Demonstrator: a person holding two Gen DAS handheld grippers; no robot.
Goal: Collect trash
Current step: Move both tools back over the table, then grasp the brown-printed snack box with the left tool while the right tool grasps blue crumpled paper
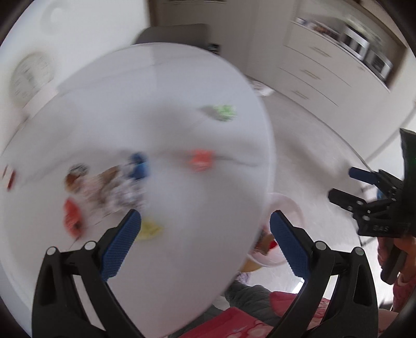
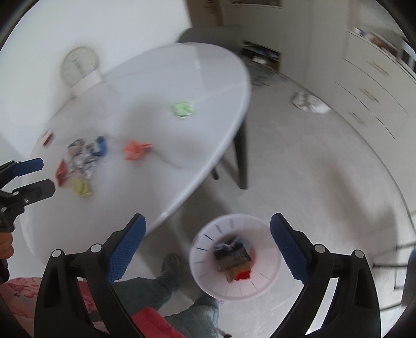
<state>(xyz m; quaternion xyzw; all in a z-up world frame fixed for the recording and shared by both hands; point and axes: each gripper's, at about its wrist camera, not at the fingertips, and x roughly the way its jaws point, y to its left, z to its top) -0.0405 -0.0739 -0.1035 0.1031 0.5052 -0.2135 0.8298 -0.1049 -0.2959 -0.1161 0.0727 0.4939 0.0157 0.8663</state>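
White round table, pale floor, drawer cabinets, white wall.

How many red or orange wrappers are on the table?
3: orange wrapper mid-table, red wrapper beside the mixed pile, small red wrapper far left. Blur may hide more.

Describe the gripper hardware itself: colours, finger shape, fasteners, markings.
Both alike: the left gripper and right gripper have black plastic linkage arms with silver round pivot pins and long tapered fingers faced with blue knurled pads. The right gripper's body shows faint, illegible embossed lettering in the left view.
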